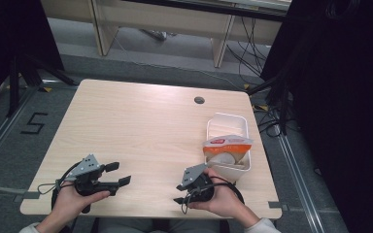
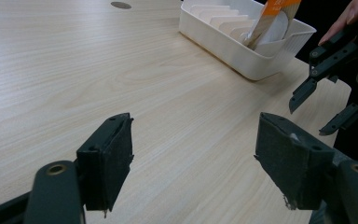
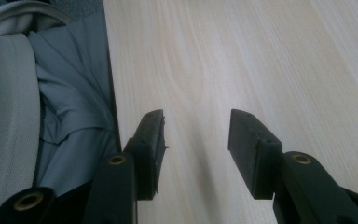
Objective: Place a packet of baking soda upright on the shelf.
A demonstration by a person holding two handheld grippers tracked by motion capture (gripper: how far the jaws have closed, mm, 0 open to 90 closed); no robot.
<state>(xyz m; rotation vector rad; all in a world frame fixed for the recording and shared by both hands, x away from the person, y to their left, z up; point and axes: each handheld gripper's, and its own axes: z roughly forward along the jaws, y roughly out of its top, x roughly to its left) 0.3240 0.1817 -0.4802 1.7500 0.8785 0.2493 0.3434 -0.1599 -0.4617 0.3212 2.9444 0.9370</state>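
Both the left gripper (image 1: 121, 174) and the right gripper (image 1: 178, 193) are open and empty near the front edge of the table (image 1: 141, 126). The orange packet (image 1: 227, 141) already stands in the white tray (image 1: 227, 121) at the right edge. The work seems nearly finished.

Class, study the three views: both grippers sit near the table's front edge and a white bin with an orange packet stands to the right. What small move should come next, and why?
Probably turn the right gripper toward the white bin and lift it nearer the orange packet. Its jaws stand open with nothing between them, pointing away from the bin, which is closest to that hand; the left gripper is also open but farther off.
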